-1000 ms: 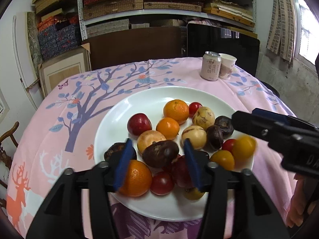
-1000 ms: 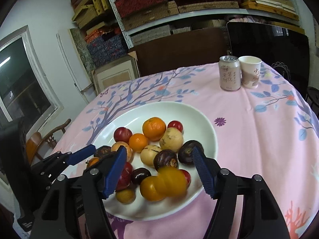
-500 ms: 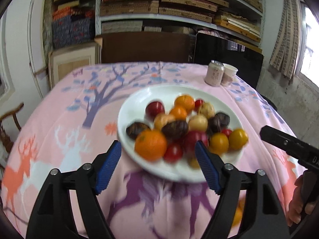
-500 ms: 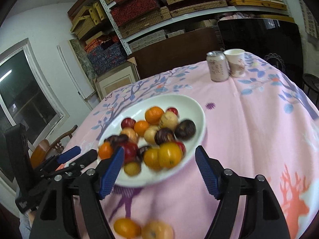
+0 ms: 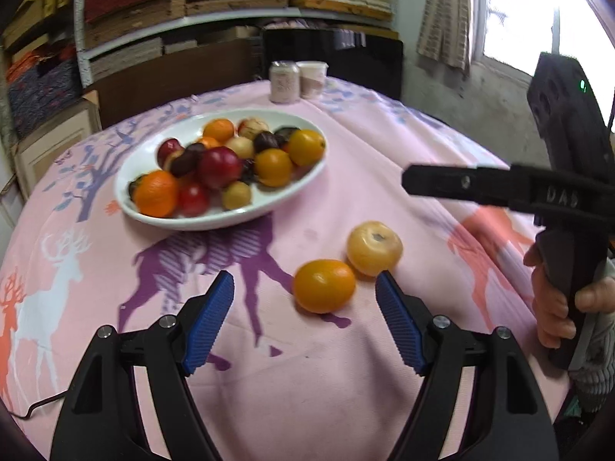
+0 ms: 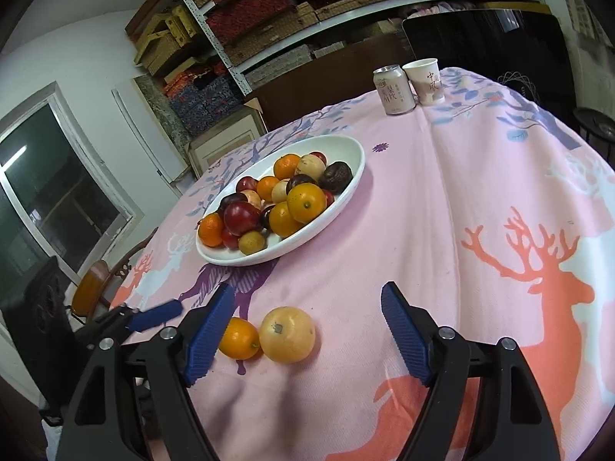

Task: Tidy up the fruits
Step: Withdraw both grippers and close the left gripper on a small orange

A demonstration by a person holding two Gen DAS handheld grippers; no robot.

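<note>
A white plate (image 5: 161, 218) (image 6: 346, 176) holds several oranges, red fruits, dark fruits and pale fruits. Two loose fruits lie on the pink tablecloth in front of it: an orange one (image 5: 323, 285) (image 6: 239, 337) and a pale yellow one (image 5: 374, 247) (image 6: 287, 334), touching each other. My left gripper (image 5: 305, 320) is open and empty, with the orange fruit just ahead between its blue pads. My right gripper (image 6: 307, 332) is open and empty, with the pale yellow fruit between its fingers. The right gripper also shows in the left wrist view (image 5: 499, 188).
A drink can (image 6: 394, 90) and a paper cup (image 6: 424, 80) stand at the table's far edge. A dark chair (image 5: 334, 57) and shelves of boxes (image 6: 307, 7) are behind the table. A wooden chair (image 6: 111, 280) stands at the left.
Both grippers have pulled back from the plate toward the near side of the table. The two loose fruits now lie close in front of both grippers.
</note>
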